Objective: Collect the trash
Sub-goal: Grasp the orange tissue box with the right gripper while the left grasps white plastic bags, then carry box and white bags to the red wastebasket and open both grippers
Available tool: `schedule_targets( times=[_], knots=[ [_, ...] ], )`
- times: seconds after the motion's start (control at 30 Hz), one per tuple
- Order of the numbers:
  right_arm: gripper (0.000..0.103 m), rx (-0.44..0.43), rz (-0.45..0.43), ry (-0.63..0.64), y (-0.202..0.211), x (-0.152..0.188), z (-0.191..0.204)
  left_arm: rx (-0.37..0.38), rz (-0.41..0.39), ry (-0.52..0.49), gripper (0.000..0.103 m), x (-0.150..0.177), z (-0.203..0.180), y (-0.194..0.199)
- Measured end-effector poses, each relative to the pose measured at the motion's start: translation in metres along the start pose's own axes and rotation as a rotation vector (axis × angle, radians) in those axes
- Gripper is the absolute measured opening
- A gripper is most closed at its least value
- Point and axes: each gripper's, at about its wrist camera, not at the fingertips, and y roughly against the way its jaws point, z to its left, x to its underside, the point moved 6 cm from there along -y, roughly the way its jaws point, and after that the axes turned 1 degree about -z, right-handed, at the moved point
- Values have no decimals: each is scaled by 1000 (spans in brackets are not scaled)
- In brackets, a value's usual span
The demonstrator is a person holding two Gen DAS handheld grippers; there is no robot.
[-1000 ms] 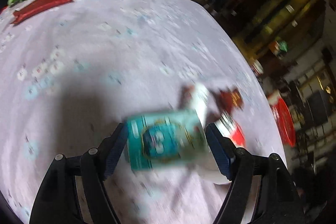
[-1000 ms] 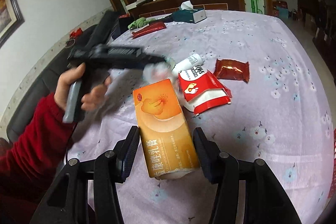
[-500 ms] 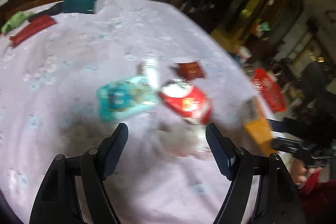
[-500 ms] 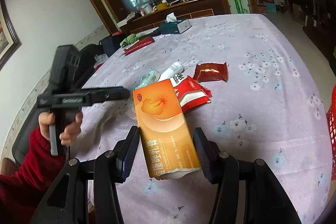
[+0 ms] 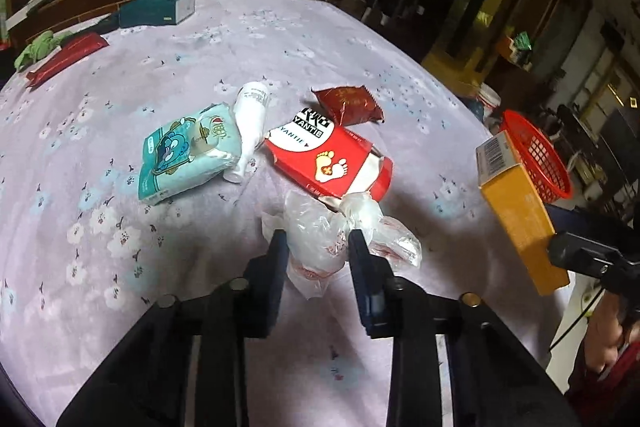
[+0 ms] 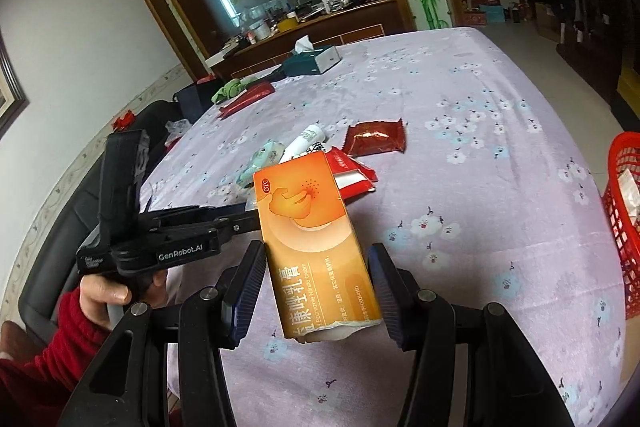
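My left gripper (image 5: pixel 318 247) is shut on a crumpled clear plastic bag (image 5: pixel 320 239) that lies on the lilac flowered tablecloth (image 5: pixel 200 267). Just beyond the bag lie a torn red box (image 5: pixel 328 159), a white tube (image 5: pixel 250 123), a teal tissue pack (image 5: pixel 188 151) and a dark red snack packet (image 5: pixel 348 105). My right gripper (image 6: pixel 316 279) is shut on an orange medicine box (image 6: pixel 316 247), held above the table; the same box (image 5: pixel 516 211) shows at the right of the left wrist view. A red mesh basket (image 6: pixel 624 227) sits off the table's right edge.
At the far end of the table are a dark green tissue box (image 5: pixel 156 9), a long red packet (image 5: pixel 66 57) and a green cloth (image 5: pixel 36 49). A hand in a red sleeve (image 6: pixel 104 295) holds the left tool. Dark seats stand at the left; a sideboard stands behind.
The left gripper swung from the teal pack over to the plastic bag and closed on it. The right gripper kept the orange box and shifted right, bringing the red basket into view.
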Motion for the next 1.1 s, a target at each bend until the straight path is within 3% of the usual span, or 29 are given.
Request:
schedule_targets(
  times=[0.43, 1.1],
  knots=[
    [57, 109, -53, -44, 12, -7, -13, -65, -205, -22, 24, -9, -35, 48],
    [57, 135, -97, -108, 35, -11, -32, -55, -217, -61, 24, -12, -56, 53]
  ],
)
